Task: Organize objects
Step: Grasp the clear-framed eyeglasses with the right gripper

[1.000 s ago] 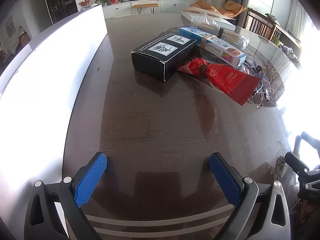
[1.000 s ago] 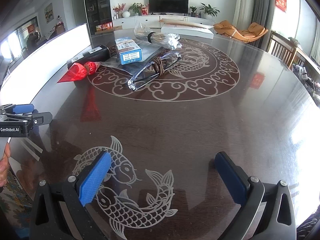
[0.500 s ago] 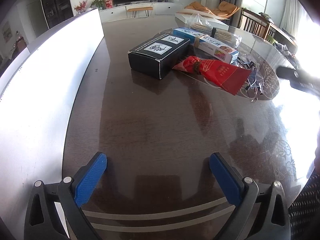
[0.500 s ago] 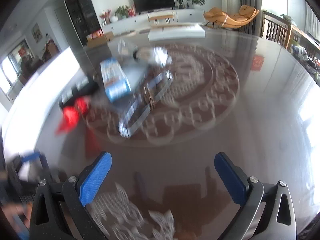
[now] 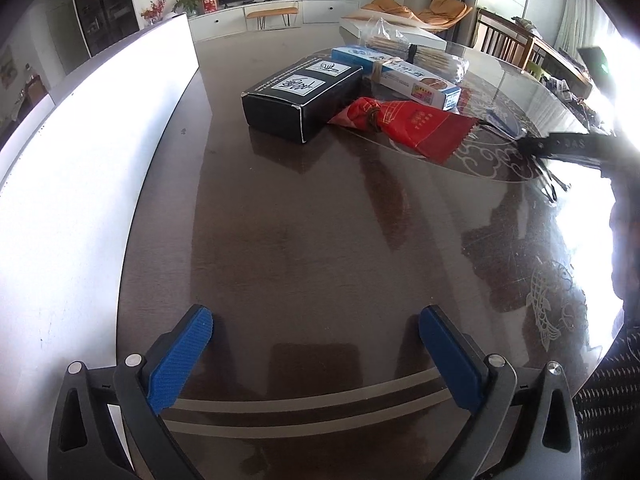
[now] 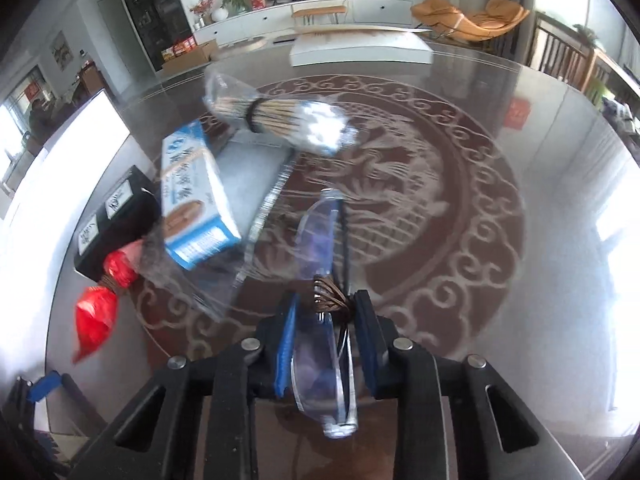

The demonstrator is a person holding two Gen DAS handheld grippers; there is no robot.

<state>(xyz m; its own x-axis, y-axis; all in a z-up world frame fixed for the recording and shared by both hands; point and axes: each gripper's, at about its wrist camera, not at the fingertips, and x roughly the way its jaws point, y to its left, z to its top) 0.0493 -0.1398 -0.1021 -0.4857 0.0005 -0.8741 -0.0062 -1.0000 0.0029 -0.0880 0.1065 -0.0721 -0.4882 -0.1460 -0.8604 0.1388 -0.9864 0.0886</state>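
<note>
- Right now the right gripper (image 6: 325, 320), low in the centre of its own view, has its jaws pinched on a clear plastic packet (image 6: 318, 248) bound with a brown band (image 6: 330, 300); the packet runs from the jaws up toward the middle of the frame.
- Left of it lie a blue box (image 6: 192, 196), a black box (image 6: 112, 224) and a red packet (image 6: 96, 316); a bagged bundle of sticks (image 6: 280, 120) sits in the upper middle.
- Meanwhile the left gripper (image 5: 316, 360), at the bottom of its view, has its blue pads (image 5: 180, 360) spread wide with nothing between them, above the dark table (image 5: 300, 240).
- Upper centre of that view shows the black box (image 5: 300, 98), red packet (image 5: 408, 128) and blue box (image 5: 396, 74) close together.
</note>
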